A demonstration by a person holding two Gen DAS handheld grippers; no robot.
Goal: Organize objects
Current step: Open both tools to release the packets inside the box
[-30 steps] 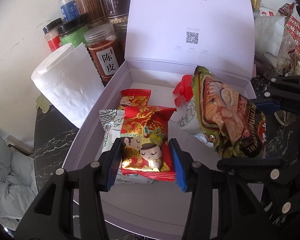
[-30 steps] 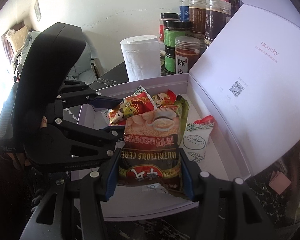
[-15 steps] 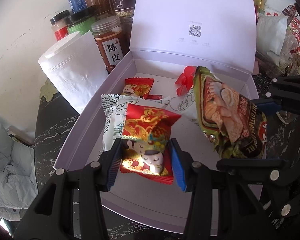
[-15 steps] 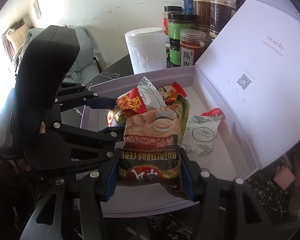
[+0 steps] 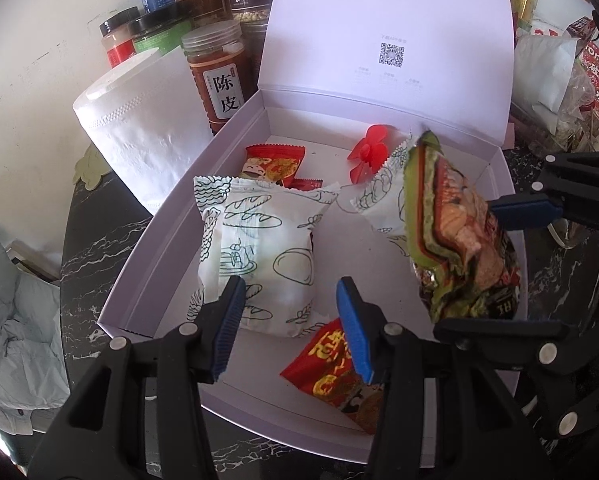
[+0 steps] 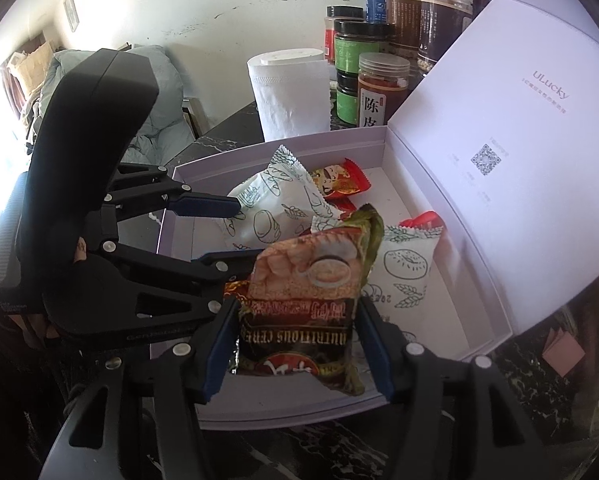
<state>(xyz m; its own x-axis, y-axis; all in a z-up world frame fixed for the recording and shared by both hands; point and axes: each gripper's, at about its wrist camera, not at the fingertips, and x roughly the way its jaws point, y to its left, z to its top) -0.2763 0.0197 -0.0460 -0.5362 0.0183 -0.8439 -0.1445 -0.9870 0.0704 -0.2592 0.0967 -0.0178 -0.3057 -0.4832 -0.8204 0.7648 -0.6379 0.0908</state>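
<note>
Change: red packet (image 5: 339, 372) no longer sits between the left hand-held gripper's pads; it now lies on the box floor under the right pad, near the front wall.
Left hand-held gripper (image 5: 295, 320): spread and empty, blue pads apart over the box, above the near edge of a white bun packet (image 5: 263, 256).
Right hand-held gripper (image 6: 295, 344): jaws have just been opening; the cereal bag (image 6: 299, 304) stands between the pads, and whether they press it I cannot tell.
Cereal bag: upright over the box's front right part, its top edge tilted toward the lid.
Box (image 5: 139, 280): lilac, lid (image 5: 387, 40) standing open at the back, on a dark marbled bench (image 5: 87, 216).
Inside: a second white packet (image 6: 407, 268) beside the cereal bag, a small red packet (image 5: 275, 164) at the back, a red bow (image 5: 369, 152) near the lid.
Beside box: paper roll (image 5: 139, 120) and jars (image 5: 215, 68), left of the lid.
</note>
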